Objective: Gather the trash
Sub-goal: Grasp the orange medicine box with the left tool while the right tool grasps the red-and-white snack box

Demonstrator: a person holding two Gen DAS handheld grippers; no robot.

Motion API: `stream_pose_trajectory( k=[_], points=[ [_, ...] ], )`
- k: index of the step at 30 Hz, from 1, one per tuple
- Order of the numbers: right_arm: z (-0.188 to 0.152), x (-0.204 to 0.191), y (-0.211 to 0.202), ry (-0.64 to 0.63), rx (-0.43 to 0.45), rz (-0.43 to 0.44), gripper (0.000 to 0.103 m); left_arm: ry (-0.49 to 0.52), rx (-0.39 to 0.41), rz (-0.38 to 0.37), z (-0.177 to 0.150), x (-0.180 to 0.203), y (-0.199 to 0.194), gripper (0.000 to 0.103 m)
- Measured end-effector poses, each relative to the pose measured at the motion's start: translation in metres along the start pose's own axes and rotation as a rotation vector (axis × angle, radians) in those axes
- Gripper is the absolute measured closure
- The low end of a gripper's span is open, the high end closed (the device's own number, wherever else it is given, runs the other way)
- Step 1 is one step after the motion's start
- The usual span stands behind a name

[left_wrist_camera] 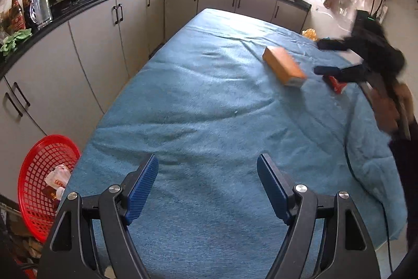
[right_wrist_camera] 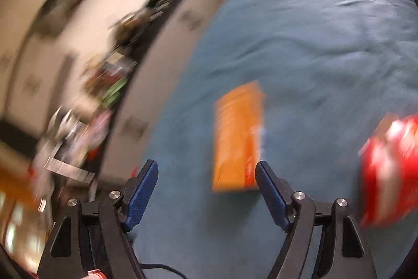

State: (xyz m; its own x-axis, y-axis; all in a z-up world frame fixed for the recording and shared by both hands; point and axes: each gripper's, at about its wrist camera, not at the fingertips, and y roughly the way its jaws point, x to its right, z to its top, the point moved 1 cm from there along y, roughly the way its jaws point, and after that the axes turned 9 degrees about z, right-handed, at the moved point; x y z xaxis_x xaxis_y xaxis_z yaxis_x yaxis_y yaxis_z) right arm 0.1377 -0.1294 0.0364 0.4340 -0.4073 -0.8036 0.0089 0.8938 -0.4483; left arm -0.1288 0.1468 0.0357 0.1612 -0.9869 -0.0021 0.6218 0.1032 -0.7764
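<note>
While both grippers stand released and hold nothing, the left gripper [left_wrist_camera: 207, 170] hangs over the blue cloth [left_wrist_camera: 196, 101] beside the red basket [left_wrist_camera: 39, 174]; the right gripper [right_wrist_camera: 206, 174] is near the orange box [right_wrist_camera: 236, 137], red packet [right_wrist_camera: 389, 171] lying just beside

The view was motion-blurred. The right gripper [right_wrist_camera: 206, 174] stood with jaws apart and empty above the blue cloth [right_wrist_camera: 313, 43]. An orange box [right_wrist_camera: 236, 137] lay flat just ahead; a red package [right_wrist_camera: 389, 169] lay at the right edge.
</note>
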Motion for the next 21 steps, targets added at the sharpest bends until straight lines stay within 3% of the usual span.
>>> stream_pose_trajectory(
  k=[3,4,7,9,14,21],
  points=[
    [-0.028,-0.021,-0.039,-0.053,0.115,-0.100,0.022,-0.013,-0.007,-0.033,0.005,0.004,-0.003,0.026],
    [-0.034,-0.020,-0.054,-0.048,0.177,-0.174,0.020,-0.020,-0.009,-0.042,0.006,0.006,-0.003,0.026],
    [-0.050,-0.009,-0.091,0.014,0.335,-0.515,0.019,-0.059,-0.023,-0.089,0.014,0.011,-0.004,0.026],
    [-0.055,0.005,-0.103,0.083,0.388,-0.595,0.019,-0.080,-0.030,-0.108,0.020,0.016,-0.004,0.026],
    [-0.052,0.040,-0.102,0.228,0.468,-0.595,0.019,-0.096,-0.032,-0.118,0.040,0.036,-0.001,0.026],
    [-0.035,0.059,-0.086,0.250,0.531,-0.568,0.019,-0.032,-0.063,-0.109,0.072,0.072,0.025,0.021]
  ],
)
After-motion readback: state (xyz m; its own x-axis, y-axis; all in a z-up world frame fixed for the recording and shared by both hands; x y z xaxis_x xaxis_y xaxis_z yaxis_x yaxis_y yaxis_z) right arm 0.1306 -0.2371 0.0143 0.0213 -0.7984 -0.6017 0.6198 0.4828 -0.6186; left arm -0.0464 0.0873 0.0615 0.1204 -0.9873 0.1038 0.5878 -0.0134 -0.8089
